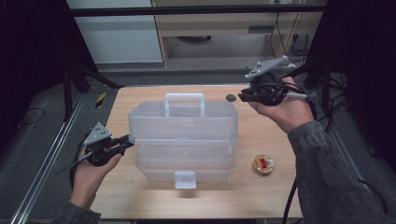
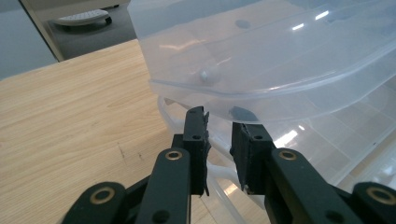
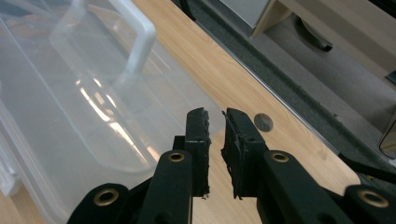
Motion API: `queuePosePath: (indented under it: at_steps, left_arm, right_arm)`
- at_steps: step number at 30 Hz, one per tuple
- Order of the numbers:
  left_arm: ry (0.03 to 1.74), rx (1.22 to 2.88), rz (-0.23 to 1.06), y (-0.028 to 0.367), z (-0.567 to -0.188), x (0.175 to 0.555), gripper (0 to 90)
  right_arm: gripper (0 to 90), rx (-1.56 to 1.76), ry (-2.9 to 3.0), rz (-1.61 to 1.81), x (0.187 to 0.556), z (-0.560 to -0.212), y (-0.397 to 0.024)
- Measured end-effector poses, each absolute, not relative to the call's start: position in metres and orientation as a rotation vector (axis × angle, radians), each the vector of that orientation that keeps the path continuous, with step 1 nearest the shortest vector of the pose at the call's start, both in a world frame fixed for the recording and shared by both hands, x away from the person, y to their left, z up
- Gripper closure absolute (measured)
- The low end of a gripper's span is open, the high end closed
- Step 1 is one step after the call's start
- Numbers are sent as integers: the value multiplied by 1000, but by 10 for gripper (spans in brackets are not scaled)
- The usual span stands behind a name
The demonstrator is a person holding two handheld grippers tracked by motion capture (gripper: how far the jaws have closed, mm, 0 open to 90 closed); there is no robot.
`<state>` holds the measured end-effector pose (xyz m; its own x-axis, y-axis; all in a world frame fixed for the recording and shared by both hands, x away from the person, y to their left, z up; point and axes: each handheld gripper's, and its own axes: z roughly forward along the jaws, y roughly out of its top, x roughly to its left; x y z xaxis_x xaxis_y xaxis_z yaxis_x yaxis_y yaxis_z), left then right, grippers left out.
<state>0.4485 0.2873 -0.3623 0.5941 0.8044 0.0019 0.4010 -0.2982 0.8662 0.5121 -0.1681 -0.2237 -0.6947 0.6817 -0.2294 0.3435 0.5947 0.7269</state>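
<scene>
Forearms frame a wooden table [image 1: 261, 140] bearing a clear box [image 1: 184, 135].

text: none legible | round gold-rimmed lid [image 1: 263, 164] on the table [image 1: 140, 196]: red mark on top, too small to read | clear plastic box [image 1: 183, 135]: no label seen | yellow-black striped marker [image 1: 101, 99] on the floor: stripes, no lettering

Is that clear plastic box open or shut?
Open: the box has its lid raised off the base; left tongs touch its edge.
</scene>
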Motion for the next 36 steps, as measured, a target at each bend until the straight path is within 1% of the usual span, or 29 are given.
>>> queuePosePath:
  at_steps: [9,12,29,34,36]
  left_arm:
    - [966,1910,562,287,-360,449,755]
    - [967,1910,561,287,-360,450,755]
    - [970,1913,557,287,-357,450,757]
    - [974,1911,554,288,-356,451,758]
    - [976,1910,553,288,-355,452,759]
  right_arm:
    - [800,874,2313,902,504,-240,-185]
    - [807,890,2318,896,500,-251,-189]
    - [812,925,2332,900,493,-278,-191]
    - [813,954,2332,921,485,-294,-188]
    - [812,975,2322,928,479,-305,-186]
